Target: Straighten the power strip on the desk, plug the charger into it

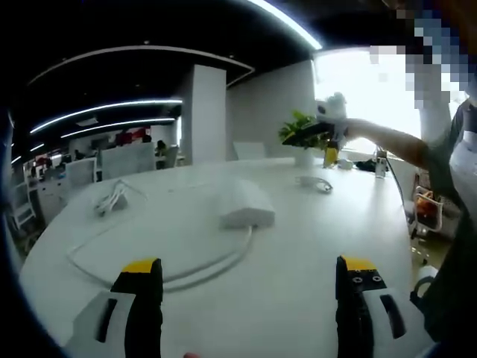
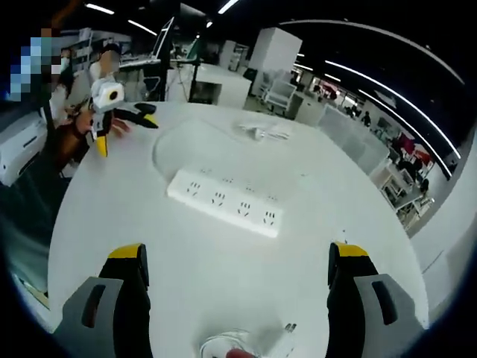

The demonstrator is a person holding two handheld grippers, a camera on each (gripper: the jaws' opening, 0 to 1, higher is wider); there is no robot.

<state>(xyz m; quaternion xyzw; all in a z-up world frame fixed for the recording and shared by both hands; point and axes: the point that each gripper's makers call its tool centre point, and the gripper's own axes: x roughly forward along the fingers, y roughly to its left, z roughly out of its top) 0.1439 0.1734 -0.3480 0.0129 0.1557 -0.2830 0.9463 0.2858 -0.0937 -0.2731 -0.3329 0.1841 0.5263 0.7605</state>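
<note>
nearest to us in the right gripper view, a small white charger with metal prongs (image 2: 279, 337) lies on the round white desk (image 2: 112, 216) at the bottom edge, just beside a coil of clear-looking cable (image 2: 223, 344), between our right gripper's (image 2: 237, 261) black, yellow-tipped fingers (image 2: 128, 283). those fingers stand spread wide with nothing held. beyond them, near the middle of the desk, the long white power strip (image 2: 225, 201) lies flat at a slant, its sockets facing up. its white cord (image 2: 160, 145) curves away in a loop behind it. farther off we see a small bundle of white cable (image 2: 262, 133) near the far side of the desk.

in the left gripper view our left gripper (image 1: 250, 277) has its fingers (image 1: 141, 287) spread wide too, empty, above the desk (image 1: 298, 246). we see the power strip (image 1: 244, 207) end-on ahead, well apart from the fingertips, and its cord (image 1: 186, 272) sweeps in a wide loop to the left and back toward us. another white cable bundle (image 1: 110, 200) lies at the far left, and a small coil (image 1: 314, 182) lies to the right behind the strip. a person's outstretched arm (image 1: 387, 140) carries the right gripper (image 1: 328, 123) at the upper right, in front of a green potted plant (image 1: 298, 128).
</note>
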